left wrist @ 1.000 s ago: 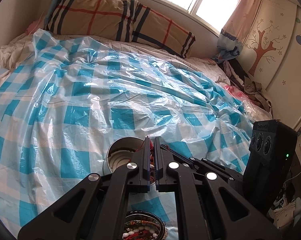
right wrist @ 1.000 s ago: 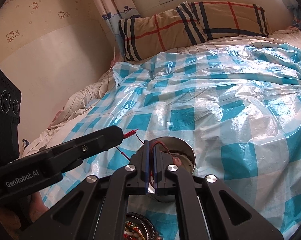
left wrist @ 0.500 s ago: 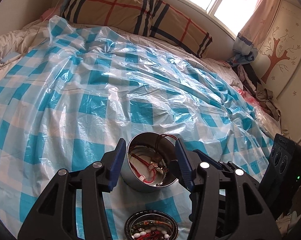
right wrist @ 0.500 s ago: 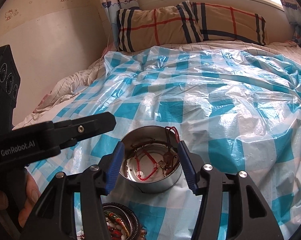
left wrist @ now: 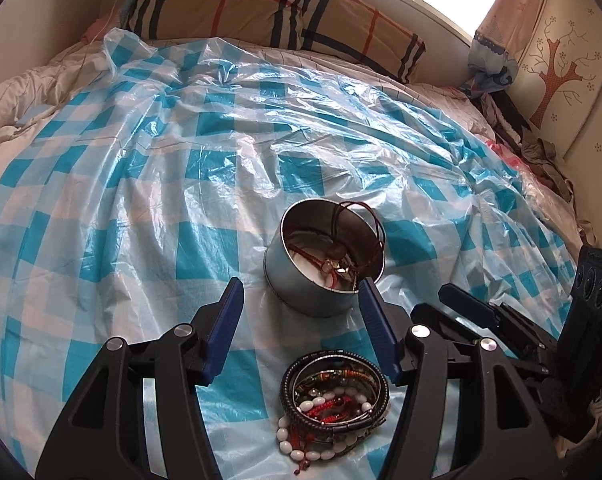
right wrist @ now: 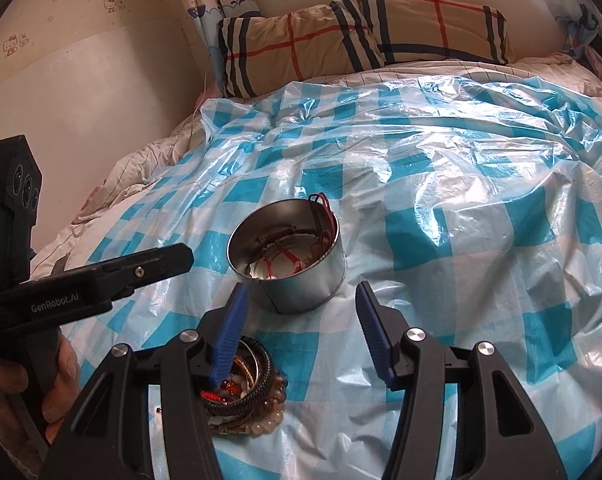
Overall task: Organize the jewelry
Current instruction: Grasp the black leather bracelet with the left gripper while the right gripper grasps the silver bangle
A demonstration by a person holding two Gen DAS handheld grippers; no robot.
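Observation:
A round metal tin (left wrist: pixel 301 284) stands on the blue-and-white checked plastic sheet (left wrist: pixel 141 184); red cord jewelry (left wrist: pixel 337 258) lies inside and loops over its far rim. It also shows in the right wrist view (right wrist: pixel 301 280). A pile of bangles and beaded bracelets (left wrist: pixel 335 402) lies just in front of the tin, also in the right wrist view (right wrist: pixel 245 392). My left gripper (left wrist: pixel 299 292) is open and empty, just short of the tin. My right gripper (right wrist: pixel 299 296) is open and empty, above the pile and near the tin.
The sheet covers a bed with a plaid pillow (left wrist: pixel 269 12) at the head. A wall (right wrist: pixel 81 92) runs along the left, a painted wardrobe (left wrist: pixel 569 72) and heaped clothes (left wrist: pixel 541 152) on the right. The other gripper shows in each view (left wrist: pixel 501 320) (right wrist: pixel 101 284).
Both grippers opened and let the red cord jewelry drop into the tin, then drew back toward me, so the tin and bracelet pile show more fully.

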